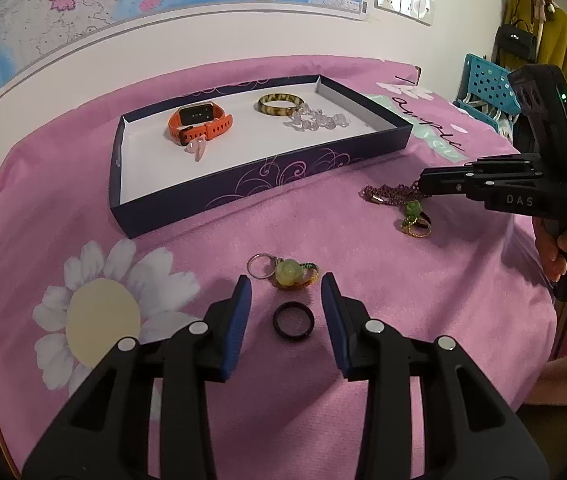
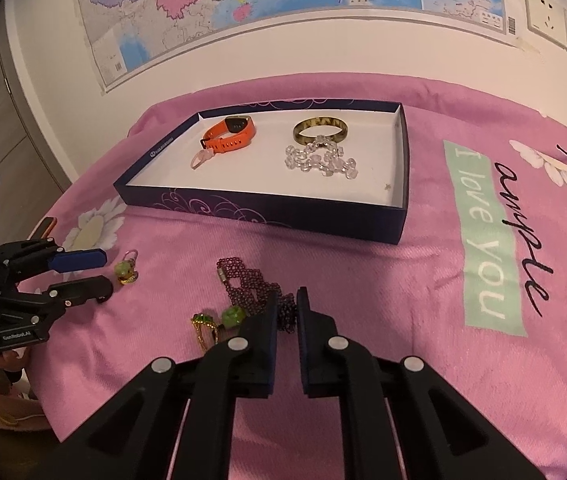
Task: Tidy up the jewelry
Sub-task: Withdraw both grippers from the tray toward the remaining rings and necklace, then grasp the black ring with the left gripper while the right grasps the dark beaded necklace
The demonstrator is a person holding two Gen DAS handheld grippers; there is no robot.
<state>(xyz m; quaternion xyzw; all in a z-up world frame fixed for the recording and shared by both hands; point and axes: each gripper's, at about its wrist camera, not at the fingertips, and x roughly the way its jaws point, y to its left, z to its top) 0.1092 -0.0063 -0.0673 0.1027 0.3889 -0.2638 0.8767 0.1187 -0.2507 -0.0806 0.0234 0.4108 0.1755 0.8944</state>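
Between the wide-apart blue pads of the left hand-held gripper (image 1: 286, 292), in the left wrist view, a plain black ring (image 1: 294, 321) lies flat on the fuzzy pink cloth (image 1: 363, 280), touching neither pad. Just beyond it sits a pale green carved charm with a thin metal ring (image 1: 283, 272). Farther off, a shallow dark-blue cardboard tray (image 1: 219, 196) with a white floor holds an orange rubber watch (image 1: 199, 124), a tortoiseshell bangle (image 1: 281, 104) and clear crystal beads (image 1: 315, 120); bare floor remains along its near wall. At right, the right hand-held gripper (image 1: 423, 186) reaches over a purple bead chain (image 1: 387, 192).

Low in the right wrist view, the right hand-held gripper (image 2: 286, 300) has its pads nearly together, a narrow slit between them, astride the purple bead chain (image 2: 249, 286); whether they pinch it, I cannot tell. A green-stoned gold ring (image 2: 219, 322) lies just left. Open pink cloth (image 2: 383, 300) stretches right.
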